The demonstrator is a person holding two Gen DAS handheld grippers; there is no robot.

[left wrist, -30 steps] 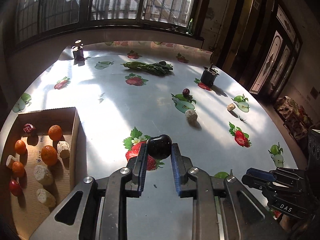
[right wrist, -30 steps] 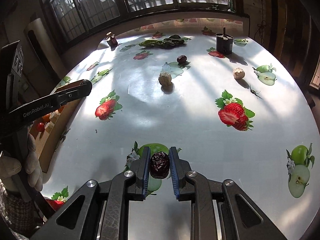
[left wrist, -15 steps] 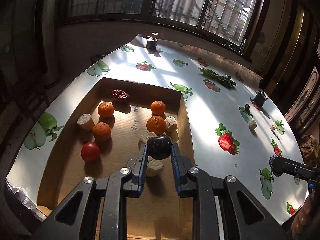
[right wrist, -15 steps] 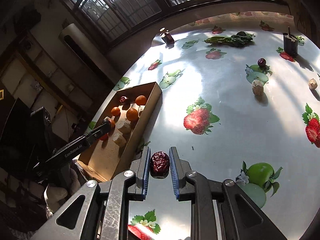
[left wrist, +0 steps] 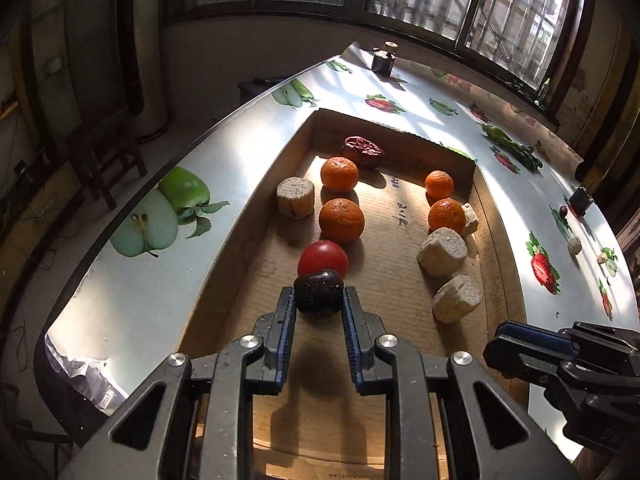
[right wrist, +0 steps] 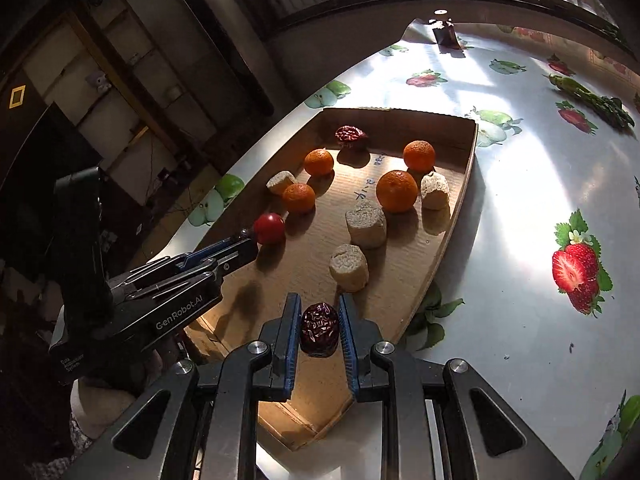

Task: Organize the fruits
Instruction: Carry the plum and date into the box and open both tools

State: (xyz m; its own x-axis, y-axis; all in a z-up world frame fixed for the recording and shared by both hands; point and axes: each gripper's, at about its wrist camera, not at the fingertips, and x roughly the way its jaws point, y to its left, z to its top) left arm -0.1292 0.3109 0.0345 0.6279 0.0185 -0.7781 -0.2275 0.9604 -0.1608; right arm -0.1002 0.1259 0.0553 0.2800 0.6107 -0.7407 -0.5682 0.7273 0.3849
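My left gripper (left wrist: 319, 304) is shut on a dark round fruit (left wrist: 319, 293) and holds it above the near part of a shallow cardboard tray (left wrist: 256, 204), just before a red tomato (left wrist: 322, 258). My right gripper (right wrist: 319, 326) is shut on a wrinkled red date (right wrist: 319, 330) above the tray's near corner (right wrist: 448, 236). The tray holds several oranges (left wrist: 341, 220), beige chunks (left wrist: 442, 245) and another date (left wrist: 363, 149). The left gripper also shows in the right wrist view (right wrist: 240, 246), beside the tomato (right wrist: 269, 228).
The table (right wrist: 520, 200) has a shiny cloth printed with fruit. A dark date (left wrist: 563, 211), beige pieces (left wrist: 574, 245), green vegetables (left wrist: 512, 148) and small dark pots (left wrist: 383, 60) lie on it far right and back. The table edge is close on the left.
Both grippers have swung left from the open table to over the cardboard tray, each still holding its fruit. The left gripper has come lower, near the tomato.
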